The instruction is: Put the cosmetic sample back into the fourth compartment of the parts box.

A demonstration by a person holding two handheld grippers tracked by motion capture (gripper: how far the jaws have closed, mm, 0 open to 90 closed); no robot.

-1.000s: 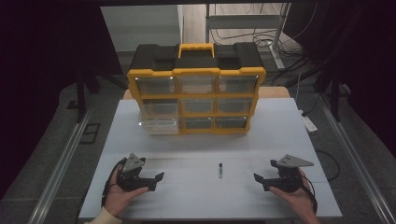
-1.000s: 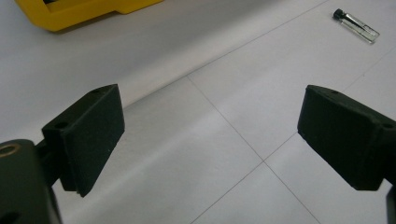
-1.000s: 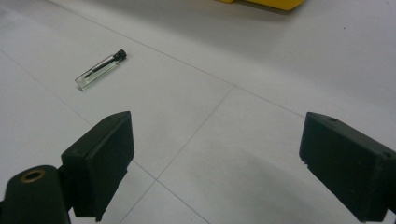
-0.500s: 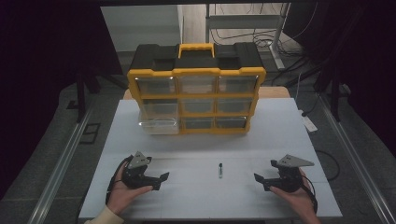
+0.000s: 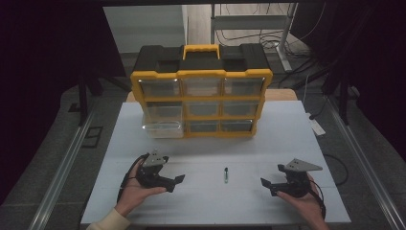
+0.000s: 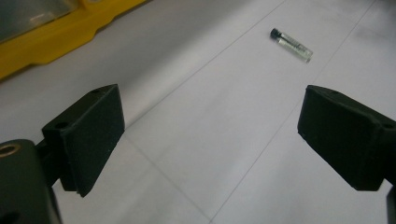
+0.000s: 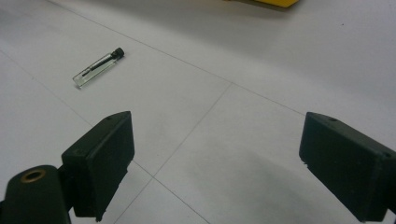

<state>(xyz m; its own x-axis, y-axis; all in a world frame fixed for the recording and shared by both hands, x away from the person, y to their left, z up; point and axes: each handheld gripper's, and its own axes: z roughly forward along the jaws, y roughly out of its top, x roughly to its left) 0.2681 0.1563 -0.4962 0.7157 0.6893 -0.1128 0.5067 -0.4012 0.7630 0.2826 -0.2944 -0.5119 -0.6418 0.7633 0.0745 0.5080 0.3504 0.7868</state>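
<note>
- Dark surroundings frame a white rectangular table [image 5: 287,139] in the high view; at its far side stands a yellow-and-black plastic drawer organiser with clear drawers [image 5: 201,91], its lower-left clear drawer [image 5: 163,127] pulled partly out.
- Near the table's front edge, a small clear glass vial with a black cap [image 5: 225,175] lies flat between the two hands, apart from both.
- On the left, a hand holds the black left gripper [image 5: 174,180], jaws spread and pointing toward the vial; on the right, the black right gripper [image 5: 268,184], with a grey three-cornered plate on top, has its jaws parted and faces inward too.
- From the left gripper view, both black jaws stand wide apart with nothing between them; the vial [image 6: 291,45] lies ahead at upper right, and the organiser's yellow base [image 6: 56,32] shows at upper left.
- From the right gripper view, the jaws are likewise wide apart and empty; the vial [image 7: 98,67] rests on the white table at upper left, cap pointing away.
</note>
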